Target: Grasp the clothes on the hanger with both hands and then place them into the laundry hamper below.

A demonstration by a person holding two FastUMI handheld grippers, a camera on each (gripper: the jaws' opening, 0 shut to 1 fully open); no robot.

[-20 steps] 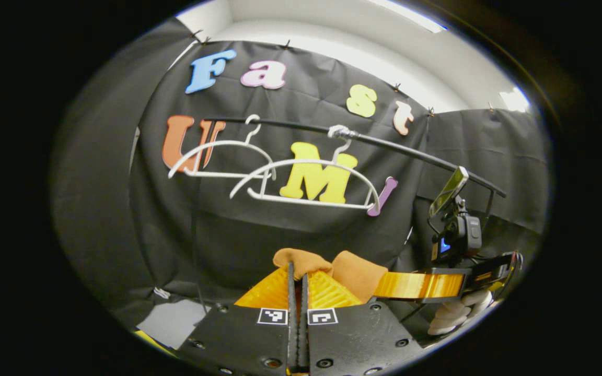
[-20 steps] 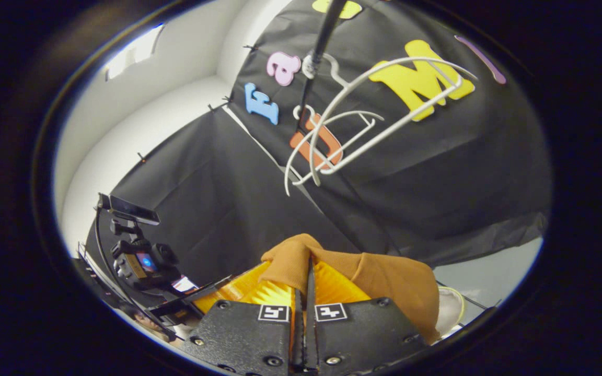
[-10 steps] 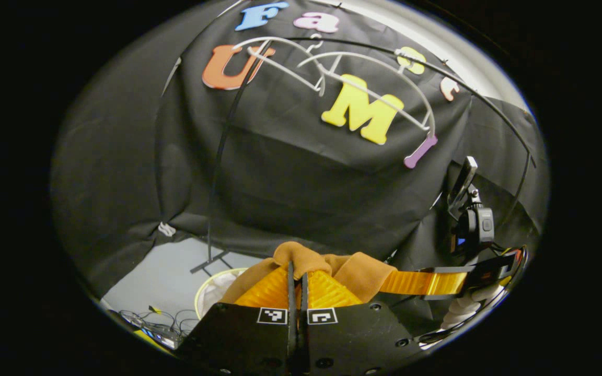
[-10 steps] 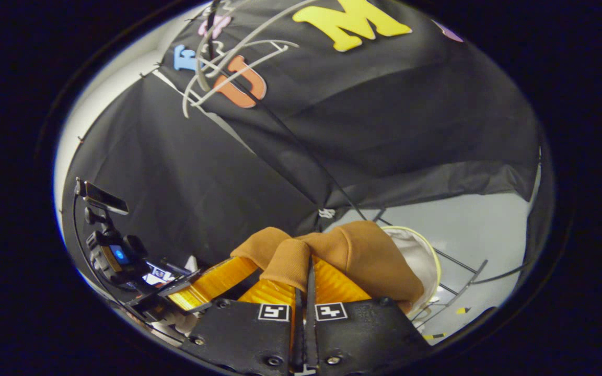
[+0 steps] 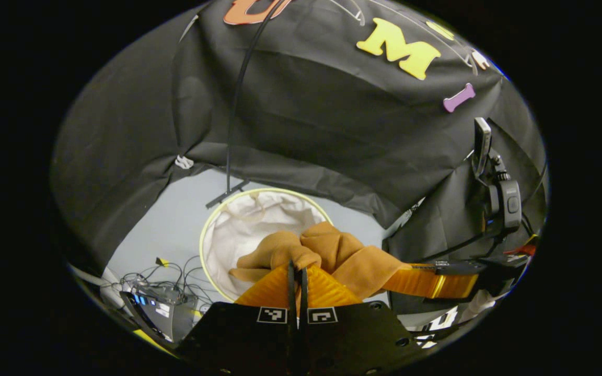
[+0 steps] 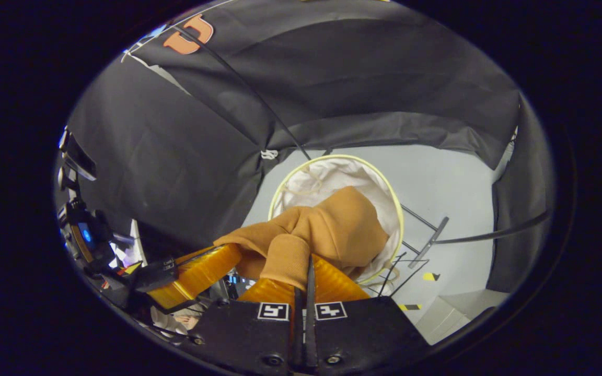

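Brown garment point(image 5: 327, 250) above white hamper point(image 5: 238, 222)

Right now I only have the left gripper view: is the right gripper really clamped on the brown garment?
Observer: Yes. In the right gripper view, the right gripper has both fingers closed on a fold of the brown garment.
Operator: Is the bulk of it over the hamper?
Observer: It hangs across the lower part of the hamper mouth, with white lining showing above it.
Operator: Anything near the hamper on that side?
Observer: The rack's foot bar lies on the floor beside the hamper, apart from it.
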